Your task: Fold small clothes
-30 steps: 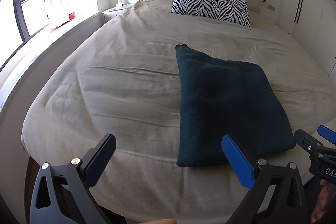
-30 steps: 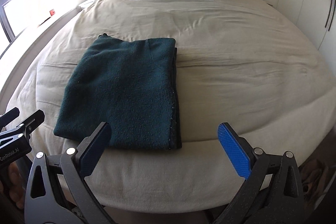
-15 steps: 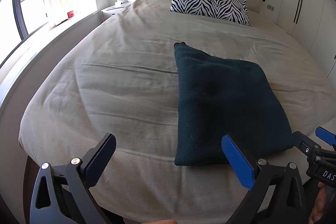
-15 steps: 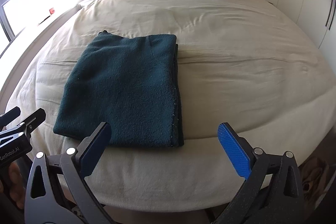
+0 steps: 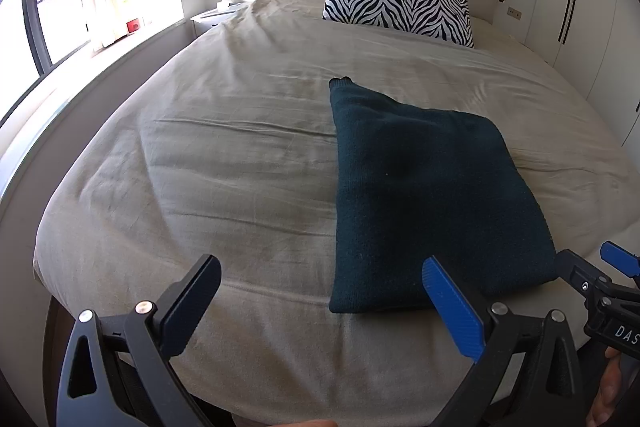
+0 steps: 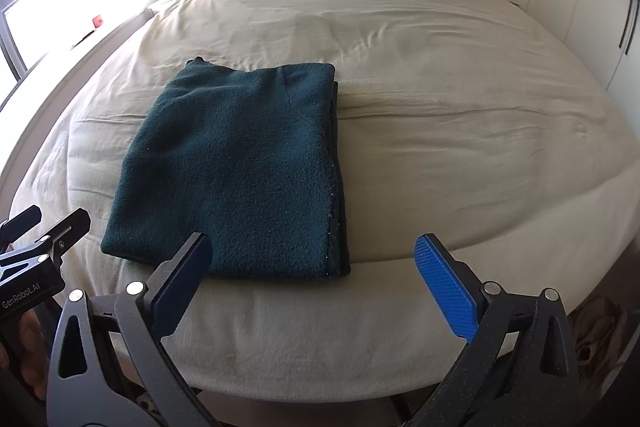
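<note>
Bed fills both views, beige cover, zebra pillow up at the headboard. Dark green knit garment lies flat on the near half of the bed, already folded into a rectangle, its near edge close to the foot of the mattress. Stacked layer edges show along its right side in my right view. Looks soft, thick and light; it should drape and sag if lifted by one point, and the layers can slide apart. I'd pinch through all layers at the two near corners, one per side. My left gripper is spread wide, holding nothing, short of the cloth. My right gripper is likewise spread and empty, hovering at the near edge.
</note>
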Motion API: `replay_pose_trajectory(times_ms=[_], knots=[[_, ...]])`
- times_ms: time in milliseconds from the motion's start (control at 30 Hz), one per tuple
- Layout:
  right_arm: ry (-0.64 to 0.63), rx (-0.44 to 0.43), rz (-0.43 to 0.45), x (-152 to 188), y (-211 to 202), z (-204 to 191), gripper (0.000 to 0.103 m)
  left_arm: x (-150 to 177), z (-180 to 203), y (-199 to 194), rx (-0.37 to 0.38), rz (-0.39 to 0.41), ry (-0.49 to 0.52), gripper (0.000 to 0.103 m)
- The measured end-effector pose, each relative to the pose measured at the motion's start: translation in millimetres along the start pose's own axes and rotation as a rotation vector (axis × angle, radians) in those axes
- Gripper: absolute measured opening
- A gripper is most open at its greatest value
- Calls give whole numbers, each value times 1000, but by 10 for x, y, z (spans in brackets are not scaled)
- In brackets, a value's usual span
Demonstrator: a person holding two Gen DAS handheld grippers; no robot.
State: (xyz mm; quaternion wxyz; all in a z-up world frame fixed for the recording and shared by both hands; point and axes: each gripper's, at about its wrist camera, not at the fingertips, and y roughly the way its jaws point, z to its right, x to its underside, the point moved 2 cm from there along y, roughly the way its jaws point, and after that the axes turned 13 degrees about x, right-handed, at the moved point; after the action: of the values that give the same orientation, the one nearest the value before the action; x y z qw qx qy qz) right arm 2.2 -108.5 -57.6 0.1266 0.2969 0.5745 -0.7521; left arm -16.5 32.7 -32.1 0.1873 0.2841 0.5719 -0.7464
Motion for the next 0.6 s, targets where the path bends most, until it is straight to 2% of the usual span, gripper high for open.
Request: replay_pose_trajectory(times_ms=[600], knots=[[4, -1, -7, 38, 18, -4, 103, 5, -11, 2, 2, -2, -2, 103]])
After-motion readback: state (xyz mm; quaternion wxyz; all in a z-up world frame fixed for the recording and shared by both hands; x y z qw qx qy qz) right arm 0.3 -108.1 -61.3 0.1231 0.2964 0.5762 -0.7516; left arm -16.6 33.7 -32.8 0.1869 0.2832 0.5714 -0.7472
